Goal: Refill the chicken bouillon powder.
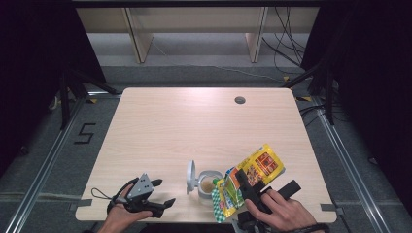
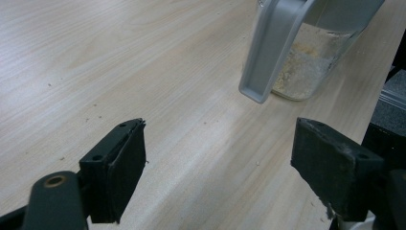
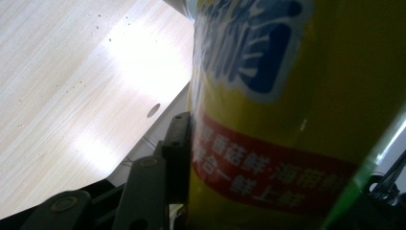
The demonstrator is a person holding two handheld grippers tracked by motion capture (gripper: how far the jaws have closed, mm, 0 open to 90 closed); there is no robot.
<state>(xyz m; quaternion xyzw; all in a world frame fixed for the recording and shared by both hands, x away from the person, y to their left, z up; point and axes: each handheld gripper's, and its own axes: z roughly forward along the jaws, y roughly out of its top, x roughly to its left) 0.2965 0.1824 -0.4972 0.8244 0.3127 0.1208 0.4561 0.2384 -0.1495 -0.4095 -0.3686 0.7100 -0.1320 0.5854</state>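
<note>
- Clamping yellow seasoning pouch (image 1: 250,177) in right gripper (image 1: 248,187), jaws partly closed, left pad pressing pouch side in right gripper view (image 3: 297,120)
- Tilting pouch mouth-down just beside open clear container (image 1: 208,183) near table (image 1: 194,126) front edge
- Showing pale powder inside container (image 2: 306,67), grey flip lid (image 1: 191,177) standing up
- Resting left gripper (image 1: 158,194) on table left of container, jaws wide apart, gripping nothing

Jar (image 1: 208,183) stood between my grippers, lid (image 1: 191,177) at its left; packet (image 1: 248,179) tilted over its right rim.
</note>
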